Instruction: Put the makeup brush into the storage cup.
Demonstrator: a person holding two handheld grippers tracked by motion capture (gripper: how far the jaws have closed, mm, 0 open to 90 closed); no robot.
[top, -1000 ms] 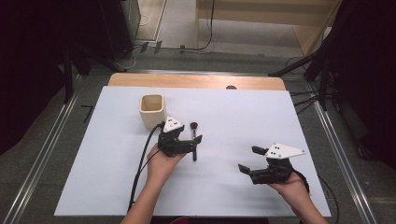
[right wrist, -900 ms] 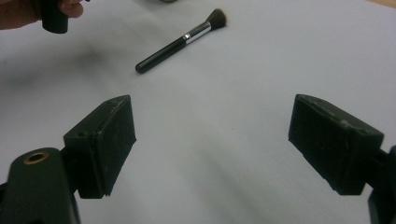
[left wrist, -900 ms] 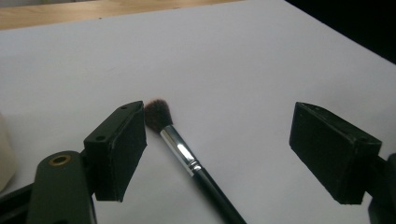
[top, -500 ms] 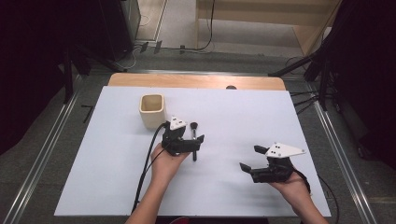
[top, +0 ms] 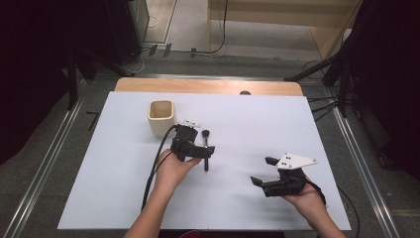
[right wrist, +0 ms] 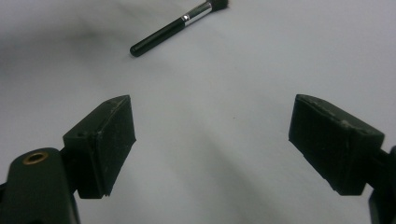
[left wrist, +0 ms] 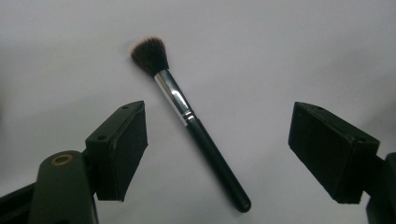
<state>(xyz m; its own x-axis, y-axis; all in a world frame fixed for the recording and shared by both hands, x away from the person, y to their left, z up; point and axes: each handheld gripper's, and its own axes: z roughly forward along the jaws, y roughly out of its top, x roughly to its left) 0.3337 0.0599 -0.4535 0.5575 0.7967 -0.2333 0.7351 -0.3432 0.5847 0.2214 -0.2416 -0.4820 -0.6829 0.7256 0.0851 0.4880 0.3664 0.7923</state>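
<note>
- The place looked like a lab or recording workspace, not a home.
- A white sheet point(top: 124, 198) covered a wooden table point(top: 208, 87) framed by metal rails point(top: 44, 163).
- Dark equipment stands point(top: 341, 74) stood at far left and right.
- Cables point(top: 218, 47) trailed over the grey floor point(top: 188, 25) beyond.

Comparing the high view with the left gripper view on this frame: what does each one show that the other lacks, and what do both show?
High view alone: the beige cup, the person's hands, the right gripper held open away from the brush, and the wooden strip at the table's far edge.

Left gripper view alone: close detail of the makeup brush, with dark bristles, silver ferrule and black handle, lying flat between the wide-open jaws, touching neither.

Both: the brush, the left gripper and the white table surface.
</note>
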